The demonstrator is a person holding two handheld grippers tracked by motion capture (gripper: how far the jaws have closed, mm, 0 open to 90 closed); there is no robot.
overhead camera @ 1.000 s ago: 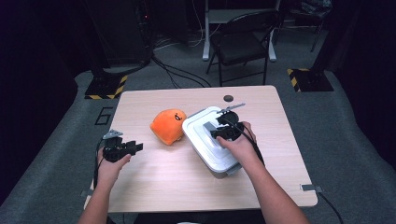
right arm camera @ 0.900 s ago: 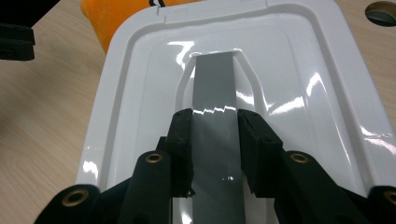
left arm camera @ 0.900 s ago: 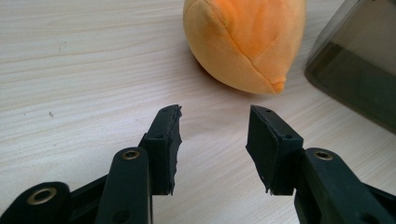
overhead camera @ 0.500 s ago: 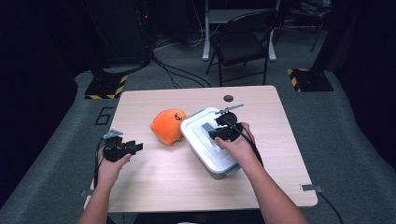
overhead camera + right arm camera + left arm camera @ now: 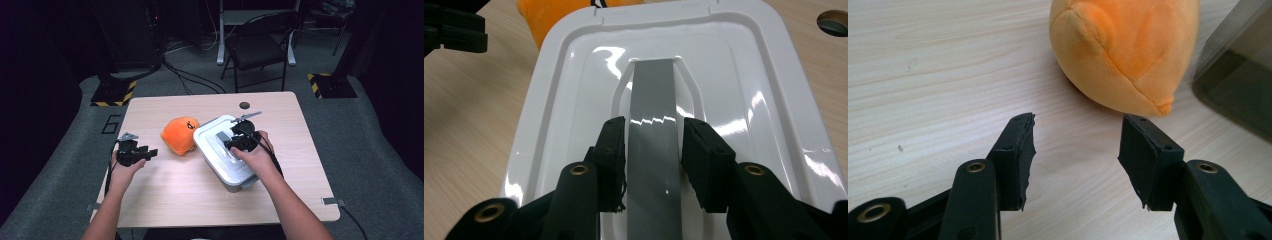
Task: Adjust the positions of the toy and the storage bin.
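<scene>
Both grippers' jaws have just been opening: left gripper (image 5: 134, 152) stands apart and empty on the tabletop (image 5: 175, 200), facing the plush (image 5: 179, 135). Right gripper (image 5: 239, 141) straddles the grey handle (image 5: 653, 145) on the box lid (image 5: 220, 150), pads seemingly easing off, suggesting release.

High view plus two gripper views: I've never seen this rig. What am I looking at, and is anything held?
A person holds a two-fingered gripper in each hand. The high view looks down on the table; each gripper view rides on its own gripper. On the table lie an orange plush toy and a white lidded box. The left gripper is empty, facing the toy, fingers just opening. The right gripper straddles the lid's grey handle, fingers also just opening, not visibly pressing it.
</scene>
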